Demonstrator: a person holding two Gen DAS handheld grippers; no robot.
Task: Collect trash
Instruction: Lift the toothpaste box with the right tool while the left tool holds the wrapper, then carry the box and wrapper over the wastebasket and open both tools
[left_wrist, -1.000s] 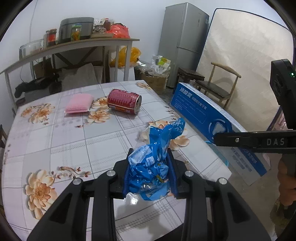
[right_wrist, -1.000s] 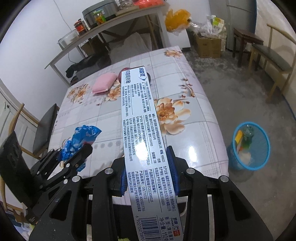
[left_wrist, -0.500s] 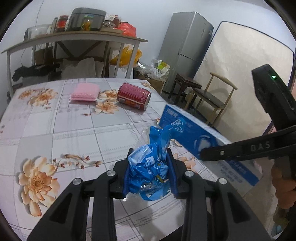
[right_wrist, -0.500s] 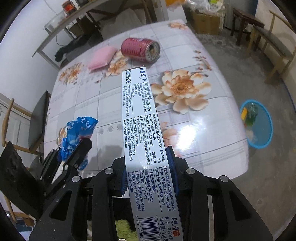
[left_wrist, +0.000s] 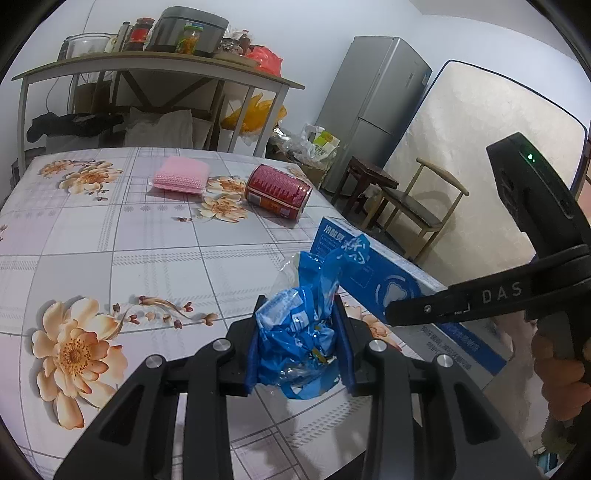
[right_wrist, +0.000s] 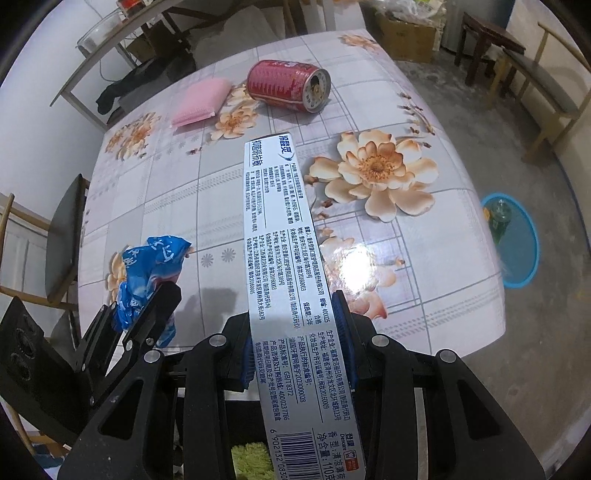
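My left tongs (left_wrist: 300, 343) sit low in the middle of their own view with both fingers pressed in on a crumpled blue wrapper (left_wrist: 299, 332), while my right tongs (right_wrist: 295, 332), low centre in theirs, are clamped on a long toothpaste box (right_wrist: 284, 266).

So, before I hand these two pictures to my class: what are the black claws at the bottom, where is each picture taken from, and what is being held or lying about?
No robot here: a person holds a two-finger gripper in each hand, each with a camera looking along its fingers. In the left view, the left gripper is shut on a crumpled blue wrapper. In the right view, the right gripper is shut on a long toothpaste box. On the flowered table lie a red can on its side and a pink sponge. A blue bin stands on the floor.
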